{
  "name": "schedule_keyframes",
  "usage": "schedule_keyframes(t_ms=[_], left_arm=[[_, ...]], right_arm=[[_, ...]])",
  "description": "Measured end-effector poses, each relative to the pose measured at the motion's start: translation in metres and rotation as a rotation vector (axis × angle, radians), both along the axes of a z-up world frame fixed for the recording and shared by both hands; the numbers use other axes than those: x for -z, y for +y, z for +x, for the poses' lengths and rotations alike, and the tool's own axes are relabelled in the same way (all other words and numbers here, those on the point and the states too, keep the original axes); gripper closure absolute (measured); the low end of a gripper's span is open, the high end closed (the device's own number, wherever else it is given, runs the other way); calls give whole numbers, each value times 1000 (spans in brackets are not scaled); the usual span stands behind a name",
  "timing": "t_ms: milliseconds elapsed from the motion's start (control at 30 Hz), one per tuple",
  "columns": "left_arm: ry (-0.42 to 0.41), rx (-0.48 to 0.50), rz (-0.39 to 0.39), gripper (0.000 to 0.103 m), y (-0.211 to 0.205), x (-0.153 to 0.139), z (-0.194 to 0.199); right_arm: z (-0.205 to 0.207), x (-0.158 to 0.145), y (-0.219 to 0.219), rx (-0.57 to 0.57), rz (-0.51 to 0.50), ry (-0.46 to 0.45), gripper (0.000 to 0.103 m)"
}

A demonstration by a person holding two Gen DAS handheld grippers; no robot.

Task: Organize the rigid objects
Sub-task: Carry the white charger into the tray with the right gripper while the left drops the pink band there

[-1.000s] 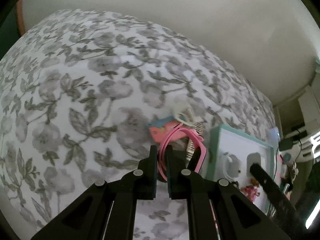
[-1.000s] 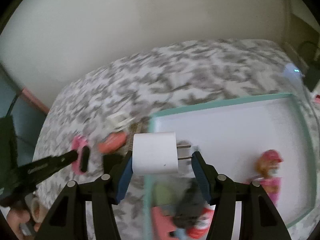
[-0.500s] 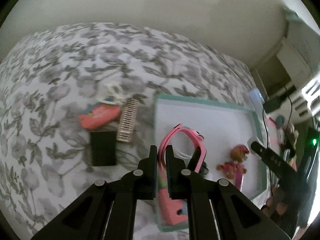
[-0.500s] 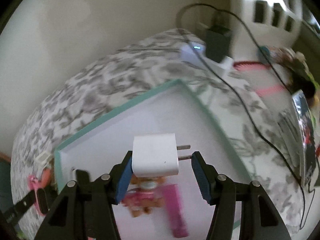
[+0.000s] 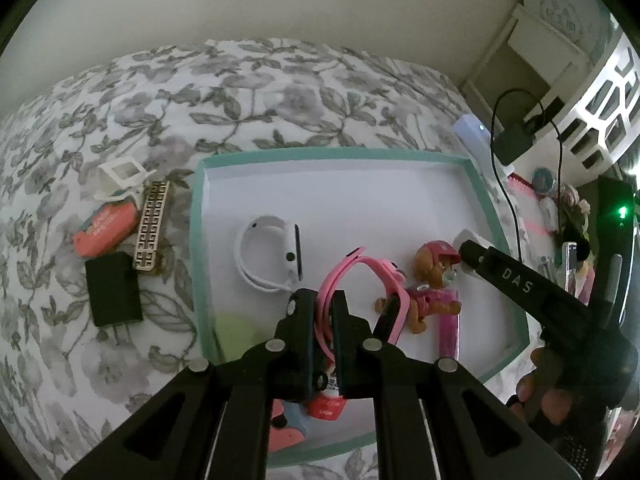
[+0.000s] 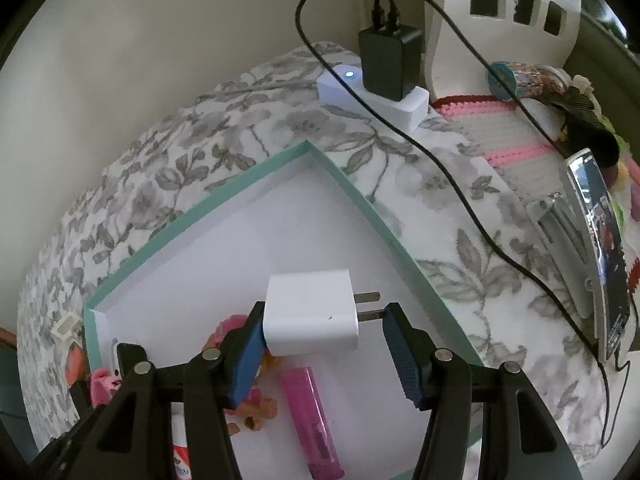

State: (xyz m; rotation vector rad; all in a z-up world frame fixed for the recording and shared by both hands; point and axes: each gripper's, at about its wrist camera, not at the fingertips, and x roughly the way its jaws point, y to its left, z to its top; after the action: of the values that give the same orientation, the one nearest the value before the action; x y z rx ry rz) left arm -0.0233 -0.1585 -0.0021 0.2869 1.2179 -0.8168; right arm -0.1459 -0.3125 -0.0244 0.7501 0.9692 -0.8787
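A teal-rimmed white tray [image 5: 487, 204] [image 6: 352, 188] lies on the floral bedspread. My left gripper [image 5: 322, 304] is shut on a pink watch [image 5: 372, 276] and holds it over the tray. My right gripper [image 6: 324, 320] grips a white wall charger [image 6: 312, 316] by its body and prongs, over the tray's right part; it shows in the left wrist view [image 5: 470, 254] too. In the tray lie a white watch [image 5: 268, 256], a toy pup figure [image 5: 432, 284] [image 6: 256, 408] and a pink lighter [image 6: 312, 420].
Left of the tray lie a black charger [image 5: 114, 294], a gold patterned clip [image 5: 152, 226], an orange case [image 5: 106, 230] and a white clip [image 5: 120, 174]. At the right are a white power strip [image 6: 372, 92] with a black adapter and cable, a phone [image 6: 604, 248] and clutter.
Both grippers have swung from the loose items on the left to over the tray. The left still holds the pink watch and the right still holds the white charger.
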Motion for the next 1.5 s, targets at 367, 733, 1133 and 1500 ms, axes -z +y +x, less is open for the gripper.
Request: schedule_keyframes(t_ms=[367,733,1133,1500], left_arm=[[3,9,29,84,-4,7,-1],[-18,1,21,70,0,1,3],[-28,-129,25,45,26,-4,35],[-86,-216,93,17,45,3,56]], right_arm=[[1,7,0,-5,22,24,42],[-1,6,0,4,4,27,36],[1,0,3,-5,-41,19,19],[19,-10,20,-80,-95,-14,0]])
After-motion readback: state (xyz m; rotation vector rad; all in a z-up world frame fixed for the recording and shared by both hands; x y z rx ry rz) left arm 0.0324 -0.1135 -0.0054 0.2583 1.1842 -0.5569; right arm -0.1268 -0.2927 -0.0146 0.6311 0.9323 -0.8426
